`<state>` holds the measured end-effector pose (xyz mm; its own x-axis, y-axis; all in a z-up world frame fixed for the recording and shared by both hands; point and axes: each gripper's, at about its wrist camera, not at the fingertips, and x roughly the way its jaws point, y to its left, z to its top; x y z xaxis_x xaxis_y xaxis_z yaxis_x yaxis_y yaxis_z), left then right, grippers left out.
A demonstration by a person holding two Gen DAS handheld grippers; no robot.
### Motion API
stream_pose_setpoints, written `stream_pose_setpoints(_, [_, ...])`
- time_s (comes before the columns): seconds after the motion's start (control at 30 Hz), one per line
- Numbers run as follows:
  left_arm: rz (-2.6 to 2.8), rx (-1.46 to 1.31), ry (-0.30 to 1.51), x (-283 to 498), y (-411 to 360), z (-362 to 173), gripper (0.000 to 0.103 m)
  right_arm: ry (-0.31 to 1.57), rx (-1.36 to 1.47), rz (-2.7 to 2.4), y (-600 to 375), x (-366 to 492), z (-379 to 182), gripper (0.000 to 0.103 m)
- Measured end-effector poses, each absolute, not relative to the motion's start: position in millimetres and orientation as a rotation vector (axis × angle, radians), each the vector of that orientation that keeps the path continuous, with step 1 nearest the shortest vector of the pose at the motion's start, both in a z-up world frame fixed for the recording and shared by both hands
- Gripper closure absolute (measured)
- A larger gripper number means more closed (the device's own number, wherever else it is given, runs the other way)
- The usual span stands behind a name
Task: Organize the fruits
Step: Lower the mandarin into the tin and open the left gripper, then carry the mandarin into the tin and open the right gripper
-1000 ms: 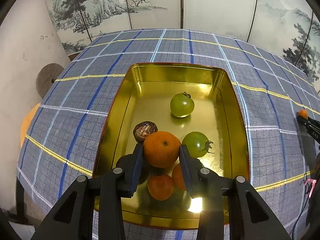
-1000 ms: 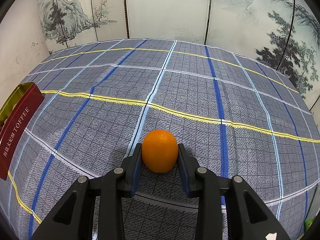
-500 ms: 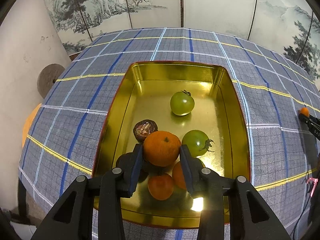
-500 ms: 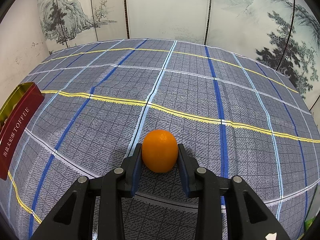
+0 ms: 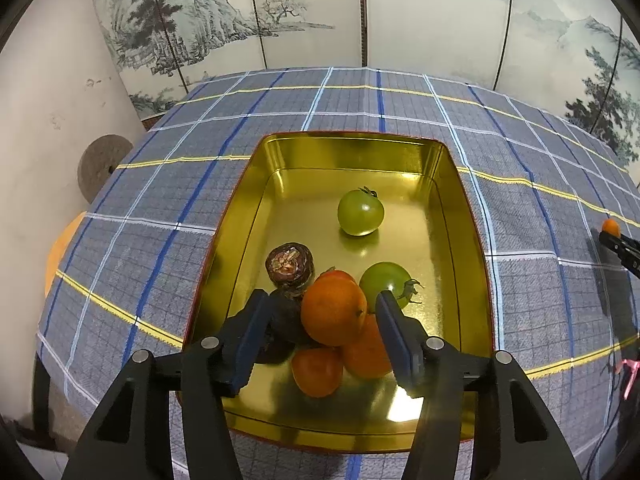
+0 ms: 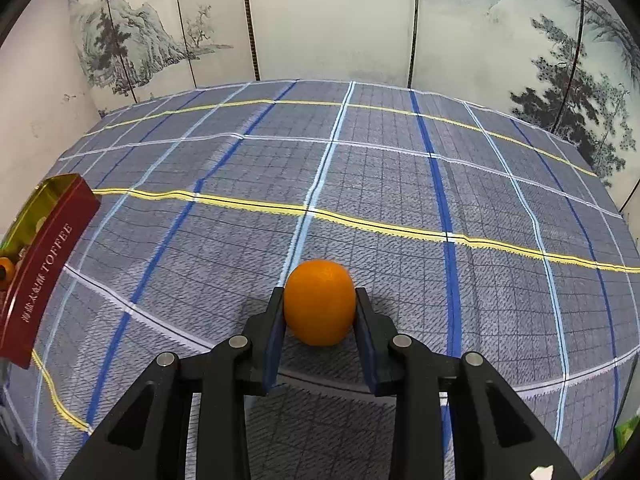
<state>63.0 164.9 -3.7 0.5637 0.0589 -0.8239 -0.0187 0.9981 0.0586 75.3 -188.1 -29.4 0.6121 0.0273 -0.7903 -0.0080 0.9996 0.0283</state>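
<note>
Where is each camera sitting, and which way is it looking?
Left wrist: on the left gripper, looking down into the gold tin of fruit; its jaws have just been opening around an orange.
Right wrist: on the right gripper, looking down at the checked cloth, shut on a small orange.
Shared: tin, cloth, painted screen.
</note>
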Motion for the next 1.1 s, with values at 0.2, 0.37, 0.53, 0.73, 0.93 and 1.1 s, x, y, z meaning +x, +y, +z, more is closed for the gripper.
stream_pose_setpoints(0.2, [0.046, 0.039, 0.948, 56.9, 162.9, -2.8, 0.043, 0.893, 0.031, 0.053, -175.5, 65.2, -17.8, 0.073])
stream_pose_setpoints(0.37, [0.039, 0.031, 0.908, 47.0, 161.0, 2.8, 0.041, 0.875, 0.022, 0.109, -153.3, 56.7, -6.1, 0.073])
stream_pose_setpoints(0.53, [0.035, 0.024, 0.881, 35.7, 158.2, 8.8, 0.032, 0.852, -0.007, 0.177, -122.2, 51.1, 6.4, 0.073])
stream_pose_setpoints(0.73, [0.042, 0.007, 0.847, 19.5, 162.4, 17.8, 0.029, 0.825, -0.037, 0.278, -77.8, 40.3, 22.0, 0.073])
stream_pose_setpoints(0.93, [0.091, -0.024, 0.839, 5.1, 182.0, 24.3, 0.029, 0.811, -0.064, 0.380, -33.0, 31.3, 33.8, 0.073])
stream_pose_setpoints(1.1, [0.151, -0.046, 0.835, -8.1, 203.6, 28.5, 0.027, 0.804, -0.088, 0.465, 4.6, 25.8, 39.7, 0.073])
